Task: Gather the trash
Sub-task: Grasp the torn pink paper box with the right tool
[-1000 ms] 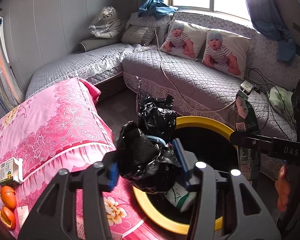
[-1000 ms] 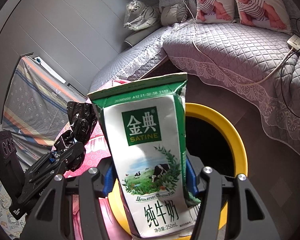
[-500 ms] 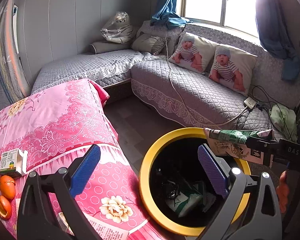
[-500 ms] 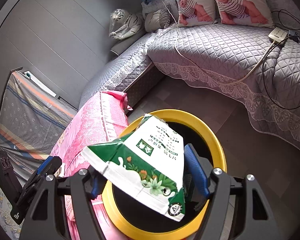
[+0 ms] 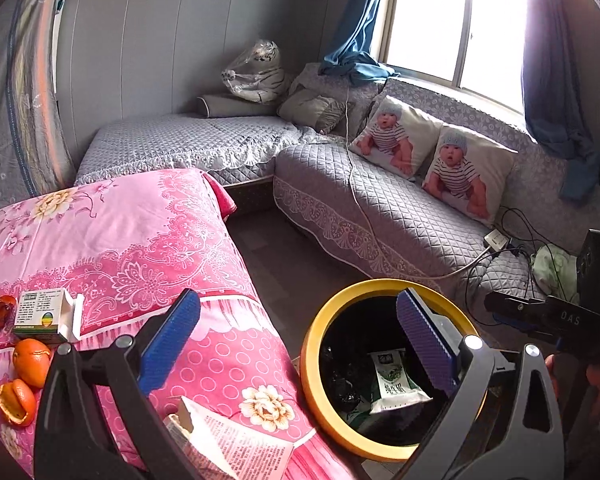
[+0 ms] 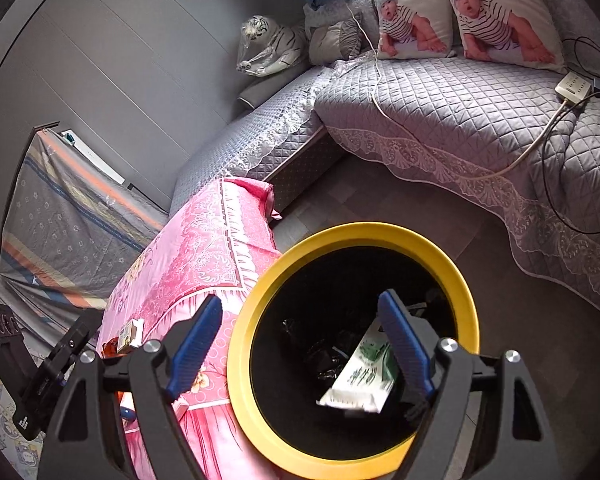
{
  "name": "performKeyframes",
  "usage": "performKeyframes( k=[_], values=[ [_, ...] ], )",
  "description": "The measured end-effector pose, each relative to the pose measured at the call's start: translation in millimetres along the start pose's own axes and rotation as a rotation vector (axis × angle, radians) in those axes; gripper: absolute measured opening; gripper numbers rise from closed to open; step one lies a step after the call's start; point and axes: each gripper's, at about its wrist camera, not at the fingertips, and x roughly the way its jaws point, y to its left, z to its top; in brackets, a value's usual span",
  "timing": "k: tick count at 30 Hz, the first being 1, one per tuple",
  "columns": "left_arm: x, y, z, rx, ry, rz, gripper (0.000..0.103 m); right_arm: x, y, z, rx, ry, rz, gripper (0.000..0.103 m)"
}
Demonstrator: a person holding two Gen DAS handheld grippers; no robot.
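Dropping the milk carton (image 6: pixel 360 376) into the yellow bin (image 6: pixel 260 276), your right gripper (image 6: pixel 300 344) has just been opening, apparently empty; left gripper (image 5: pixel 296 340) gapes wide beside it, its bag gone.

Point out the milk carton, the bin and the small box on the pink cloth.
milk carton (image 6: pixel 360 376): right wrist view, printed side.
bin (image 6: pixel 340 236): right wrist view, far part of yellow rim.
small box (image 5: pixel 40 312): left wrist view, printed front face.

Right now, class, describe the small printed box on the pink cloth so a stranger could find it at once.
Start at the pink flowered cloth and go to its left end. The small white box sits there above the orange peels; it alone is square-edged, with printed text and a round coloured logo.
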Motion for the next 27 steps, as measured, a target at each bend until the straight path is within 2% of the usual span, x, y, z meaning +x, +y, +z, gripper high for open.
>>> performKeyframes(
  k=[4,7,13,16,18,22,23,25,27],
  values=[
    [-25,27,-3,-0.02,-0.03,0.017,0.094,2,21,-1,-0.054,0.004,0.002,0.077],
    [-44,58,-10,-0.031,-0.042,0.062,0.094,5,42,-3,-0.1,0.013,0.015,0.077],
    [-91,131,-43,-0.04,-0.065,0.245,0.094,17,94,-19,-0.246,0.038,0.043,0.077],
    [-115,168,-62,-0.057,-0.057,0.353,0.095,28,125,-40,-0.372,0.059,0.051,0.077],
    [-128,192,-76,-0.092,-0.041,0.396,0.095,35,147,-59,-0.47,0.07,0.063,0.077],
    [-148,224,-102,-0.139,-0.004,0.443,0.095,54,192,-104,-0.682,0.164,0.129,0.077],
    [-150,229,-108,-0.144,0.001,0.456,0.095,60,203,-116,-0.737,0.191,0.137,0.082],
    [-154,234,-119,-0.157,0.009,0.475,0.095,72,220,-132,-0.824,0.222,0.119,0.085],
    [-155,238,-126,-0.178,0.023,0.459,0.095,87,229,-139,-0.867,0.263,0.095,0.085]
  ],
)
